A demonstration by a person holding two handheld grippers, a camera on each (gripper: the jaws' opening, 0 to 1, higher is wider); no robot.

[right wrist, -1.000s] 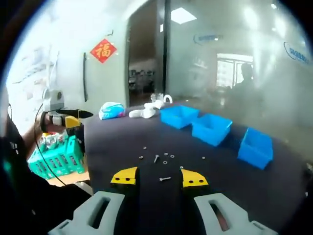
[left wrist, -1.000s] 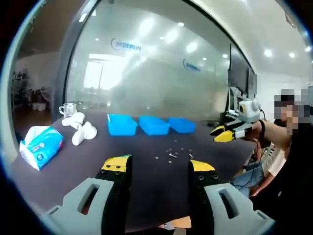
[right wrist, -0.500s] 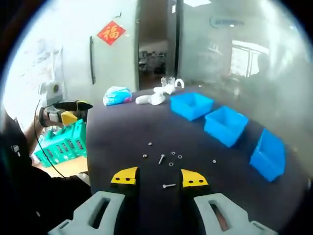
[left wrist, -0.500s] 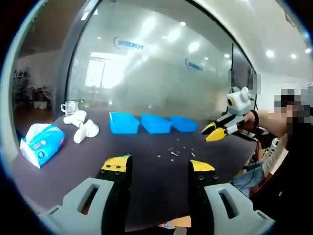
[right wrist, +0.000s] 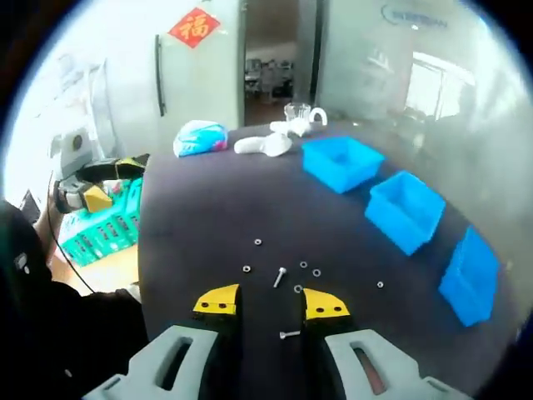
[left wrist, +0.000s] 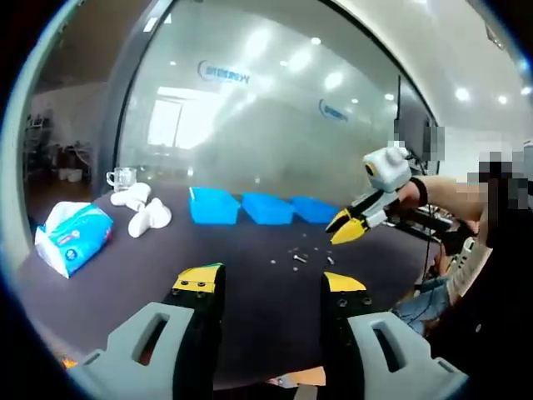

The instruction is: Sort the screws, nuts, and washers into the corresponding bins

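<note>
The dark worktop (right wrist: 200, 208) carries three blue bins (right wrist: 404, 208) in a row toward its far side. The loose hardware lies mid-surface: a screw (right wrist: 279, 277) among several small rings (right wrist: 316, 272) (nuts or washers, too small to tell apart), and a second screw (right wrist: 290, 334) nearer the front edge.

The right hand-held gripper (right wrist: 271, 302) hangs over the worktop with its yellow-tipped jaws spread and nothing between them; the second screw lies on the surface in line with their gap.

The left hand-held gripper (left wrist: 271, 282) is off the near edge, jaws spread wide and empty.

A tissue pack (left wrist: 71, 239), white objects (left wrist: 141, 212) and a glass cup (left wrist: 121, 177) sit at the far-left corner. A green crate (right wrist: 104, 233) stands beside the worktop's left edge.
</note>
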